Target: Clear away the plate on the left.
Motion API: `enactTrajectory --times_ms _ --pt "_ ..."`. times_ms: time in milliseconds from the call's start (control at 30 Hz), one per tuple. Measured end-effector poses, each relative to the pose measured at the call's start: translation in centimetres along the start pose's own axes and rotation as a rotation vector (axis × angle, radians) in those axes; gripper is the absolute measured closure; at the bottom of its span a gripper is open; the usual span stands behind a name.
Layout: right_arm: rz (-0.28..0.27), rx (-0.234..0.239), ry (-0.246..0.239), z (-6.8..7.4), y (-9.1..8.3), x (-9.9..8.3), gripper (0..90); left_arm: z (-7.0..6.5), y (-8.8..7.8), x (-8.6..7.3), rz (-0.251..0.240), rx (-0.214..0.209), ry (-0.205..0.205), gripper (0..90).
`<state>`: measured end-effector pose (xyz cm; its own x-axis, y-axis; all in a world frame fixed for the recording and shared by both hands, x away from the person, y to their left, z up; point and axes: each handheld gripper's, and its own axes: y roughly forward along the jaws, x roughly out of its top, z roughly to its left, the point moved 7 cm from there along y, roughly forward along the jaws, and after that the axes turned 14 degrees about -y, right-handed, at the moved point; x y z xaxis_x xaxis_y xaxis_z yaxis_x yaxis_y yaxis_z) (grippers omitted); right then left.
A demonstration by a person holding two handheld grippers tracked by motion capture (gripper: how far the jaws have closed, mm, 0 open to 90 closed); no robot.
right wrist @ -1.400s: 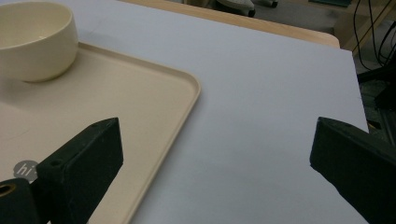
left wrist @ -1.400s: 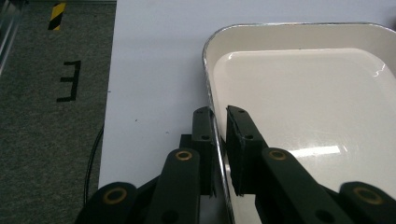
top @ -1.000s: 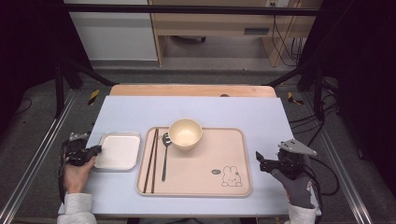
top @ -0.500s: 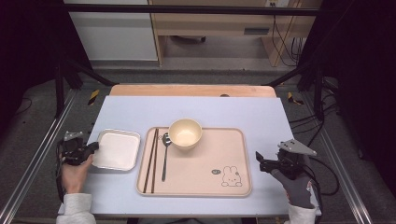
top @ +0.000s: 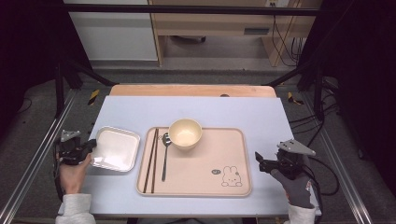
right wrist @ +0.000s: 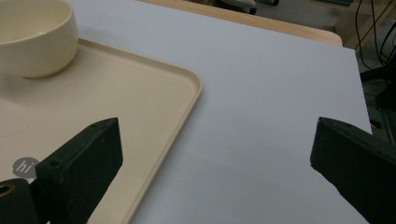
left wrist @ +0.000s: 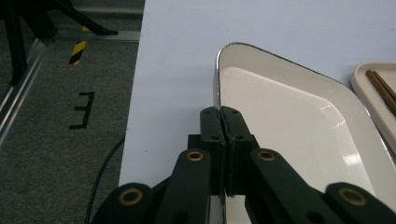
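Farthest left, the left gripper [top: 91,144] sits at the table's edge with its two black jaws pressed together on the thin dark-edged rim of a glossy white square dish with rounded corners [top: 116,148]. From the left gripper view, the jaws meet with no gap and the dish [left wrist: 299,126] runs away from them, its smooth enamel-like inside catching a streak of light; its far corner looks raised a little off the table, though I cannot be sure. The person's left hand [top: 72,173] holds the gripper from below, with a grey-white sleeve behind it.

Just beside the dish lies a matte beige rectangular tray with rounded corners and a low raised lip [top: 233,158], flat on the pale lilac smooth-topped table [top: 187,109]. Along the tray's left side lie a pair of slim dark brown chopsticks [top: 152,161], then a metal spoon [top: 165,156] with its bowl pointing away from the person. Touching or nearly touching the spoon's bowl stands a round cream bowl with a smooth finish [top: 185,133]. A small printed rabbit [top: 231,176] marks the tray's near right corner.

At the right, the right gripper [top: 259,161] hovers near the table's edge, apart from the tray, held by a grey-gloved hand [top: 294,184]. Its blunt black jaws stand wide apart with nothing between them.
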<state>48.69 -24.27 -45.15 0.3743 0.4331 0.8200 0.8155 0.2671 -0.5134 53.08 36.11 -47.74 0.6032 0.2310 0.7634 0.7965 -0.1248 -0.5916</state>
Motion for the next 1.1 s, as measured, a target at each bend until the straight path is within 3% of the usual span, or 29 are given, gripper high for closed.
enactTrajectory --times_ms 567,1100 --pt "-0.004 -0.002 -0.002 -0.1 -0.1 0.0 2.5 -0.9 -2.2 1.3 -0.076 -0.03 0.01 88.7" --pt "-0.003 0.001 -0.003 0.0 0.0 0.0 2.4 -3.1 -4.4 2.3 -0.143 -0.101 0.029 88.8"
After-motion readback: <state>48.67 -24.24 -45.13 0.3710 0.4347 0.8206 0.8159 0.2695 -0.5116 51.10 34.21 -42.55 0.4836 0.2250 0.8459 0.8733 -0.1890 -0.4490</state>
